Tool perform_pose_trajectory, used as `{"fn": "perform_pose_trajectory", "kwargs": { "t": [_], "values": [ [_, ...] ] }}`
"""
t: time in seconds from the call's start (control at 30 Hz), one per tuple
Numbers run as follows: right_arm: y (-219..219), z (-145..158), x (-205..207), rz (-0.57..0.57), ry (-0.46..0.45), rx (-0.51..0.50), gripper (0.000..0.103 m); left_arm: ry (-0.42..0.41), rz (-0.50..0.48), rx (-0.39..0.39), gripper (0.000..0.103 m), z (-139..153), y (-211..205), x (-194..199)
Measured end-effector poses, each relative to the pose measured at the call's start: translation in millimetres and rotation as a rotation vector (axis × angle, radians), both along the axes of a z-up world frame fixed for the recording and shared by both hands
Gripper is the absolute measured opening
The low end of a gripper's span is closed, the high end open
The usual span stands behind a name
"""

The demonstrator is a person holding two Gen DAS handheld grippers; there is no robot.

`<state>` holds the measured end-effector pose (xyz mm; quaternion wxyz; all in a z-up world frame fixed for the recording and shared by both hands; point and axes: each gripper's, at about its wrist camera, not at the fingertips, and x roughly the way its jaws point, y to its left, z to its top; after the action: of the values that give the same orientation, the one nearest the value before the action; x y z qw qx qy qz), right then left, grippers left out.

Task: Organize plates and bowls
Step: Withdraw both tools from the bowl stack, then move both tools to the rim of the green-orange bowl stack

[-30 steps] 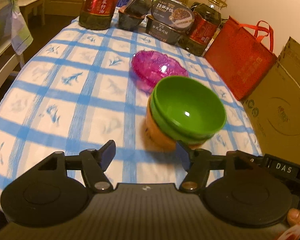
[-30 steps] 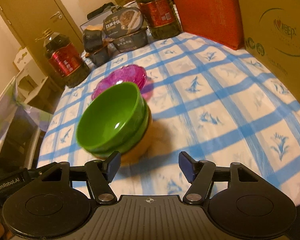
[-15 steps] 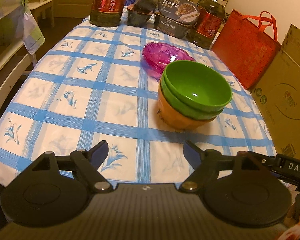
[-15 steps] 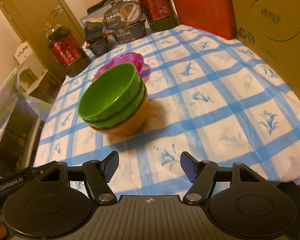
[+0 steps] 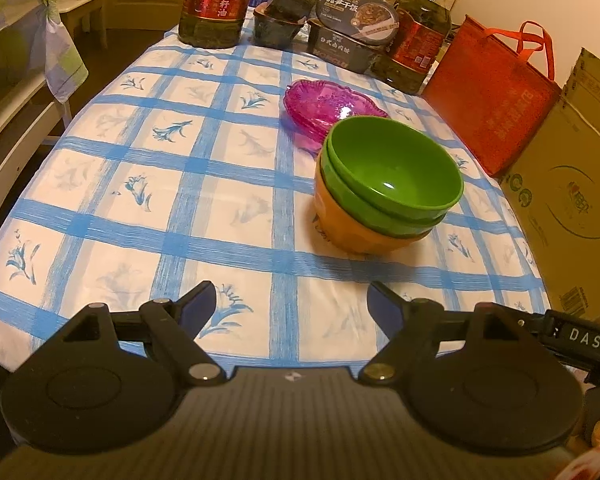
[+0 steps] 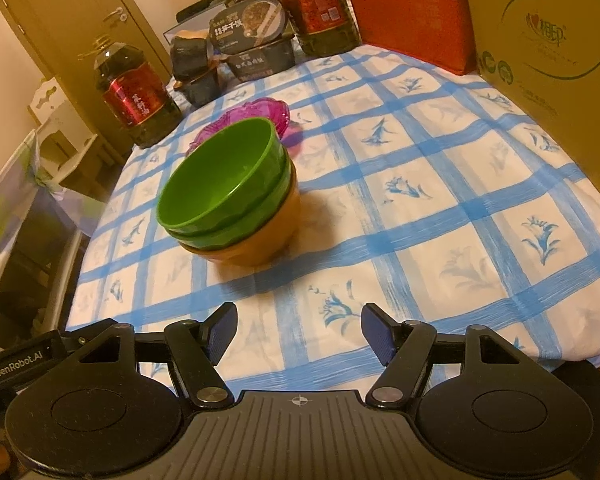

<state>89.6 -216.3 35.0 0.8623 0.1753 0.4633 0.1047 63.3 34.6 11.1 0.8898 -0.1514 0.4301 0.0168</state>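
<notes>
- The left gripper hangs over the near edge of the table, its blue-padded fingers spread wide with nothing between them.
- The right gripper is likewise splayed wide and empty, only the checked tablecloth showing between its fingers.
- The green bowls, two nested, sit inside an orange bowl; the stack stands ahead of the left fingers and a little to the right, well apart from the tips.
- From the right wrist the same stack lies ahead and to the left of the fingers.
- A pink glass dish rests just beyond the stack, farther from both sets of fingers; whether it touches the stack cannot be told.
- Oil bottles, food boxes and a red bag line the far edge.
</notes>
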Motion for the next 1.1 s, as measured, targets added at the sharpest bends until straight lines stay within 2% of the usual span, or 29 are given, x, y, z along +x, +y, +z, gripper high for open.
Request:
{"fn": "perform_pose_trajectory", "kwargs": {
  "t": [0.23,0.43,0.8,0.93,1.1],
  "values": [
    [-3,0,4,-0.006,-0.002,0.002,0.069,-0.008,-0.032,-0.017,0.082,3,-2,6],
    [-6,5,17,-0.013,-0.007,0.009,0.069,-0.019,-0.046,-0.070,0.082,8,2,21],
    [-3,15,64,-0.001,-0.029,0.015,0.069,-0.031,-0.033,-0.088,0.082,15,12,75],
    [4,11,86,0.020,0.000,0.016,0.069,0.001,-0.036,-0.155,0.077,9,18,101],
    [11,1,113,0.040,0.041,0.056,0.068,0.020,-0.039,-0.182,0.076,1,19,129]
  ]
}}
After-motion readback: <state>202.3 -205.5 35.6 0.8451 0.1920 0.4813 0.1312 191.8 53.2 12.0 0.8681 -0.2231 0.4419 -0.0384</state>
